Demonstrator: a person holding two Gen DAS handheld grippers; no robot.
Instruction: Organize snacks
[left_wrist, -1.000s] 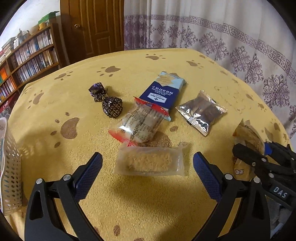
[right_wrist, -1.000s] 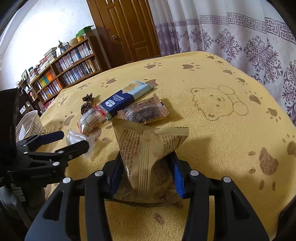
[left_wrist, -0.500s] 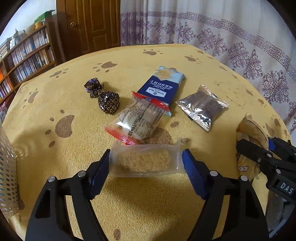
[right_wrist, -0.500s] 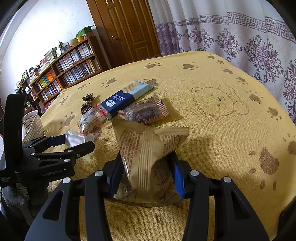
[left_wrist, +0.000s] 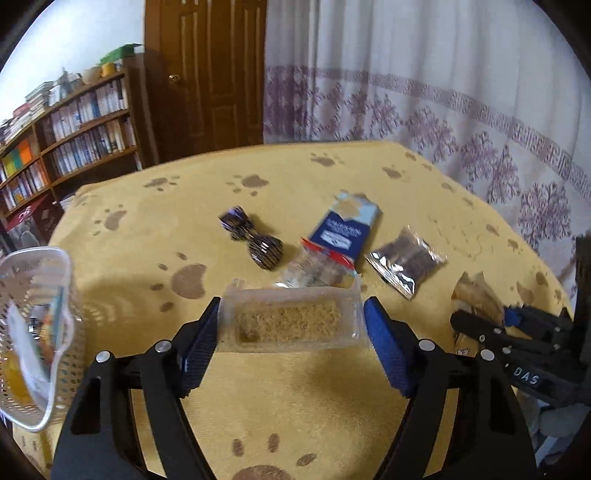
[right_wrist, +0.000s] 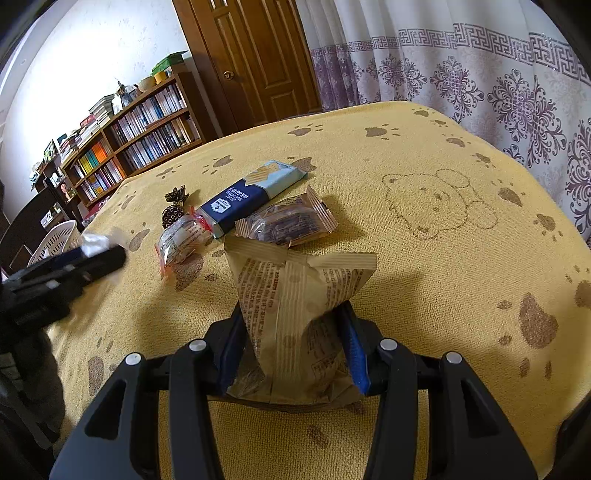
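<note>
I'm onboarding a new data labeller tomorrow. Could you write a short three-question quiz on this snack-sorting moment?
1. True or false: the left gripper is shut on the clear-wrapped crumbly bar.
2. What does the right gripper hold? A) the blue bar B) the tan paper-look packet C) a dark candy
3. Fill in: the white perforated basket sits at the ___ edge of the left wrist view.

Key: 1 true; 2 B; 3 left.

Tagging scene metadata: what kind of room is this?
Probably a home living room or study: a packed wooden bookshelf, a panelled wooden door, patterned curtains, and a paw-print cloth over the table.
</note>
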